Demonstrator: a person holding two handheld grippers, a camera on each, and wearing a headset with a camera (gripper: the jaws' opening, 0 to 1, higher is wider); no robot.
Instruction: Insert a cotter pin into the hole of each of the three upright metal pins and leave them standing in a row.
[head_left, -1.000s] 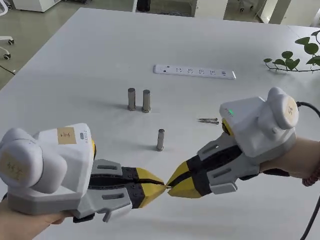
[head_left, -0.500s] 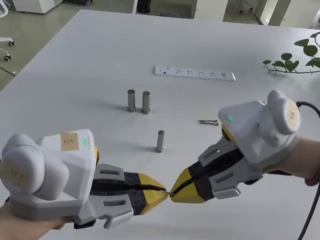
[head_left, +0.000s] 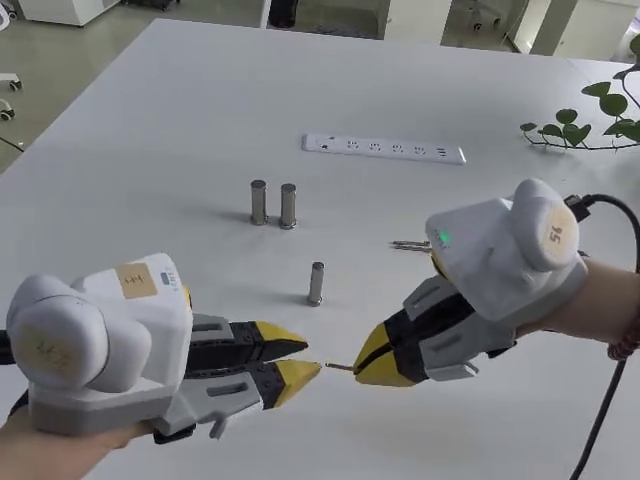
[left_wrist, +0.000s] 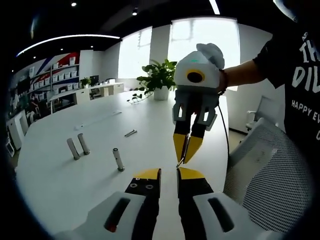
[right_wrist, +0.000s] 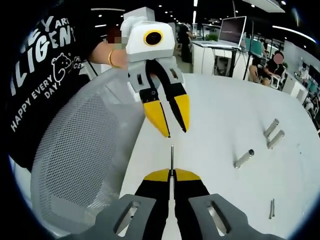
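Over the desk's near edge, the right gripper is clamping a cotter pin between closed jaws, the left gripper is gaping narrowly just beside its free tip, and three metal pins are standing upright farther in, toward the desk's middle.

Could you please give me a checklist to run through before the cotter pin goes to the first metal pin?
1. Cotter pin clamped in the right gripper, tip protruding: ok.
2. Left gripper open, not clamping the cotter pin: ok.
3. Nearest metal pin upright, path to it free: ok.
4. Its hole facing the cotter pin: cannot tell.
5. Two farther metal pins upright, side by side: ok.
6. Spare cotter pins on the table: ok.
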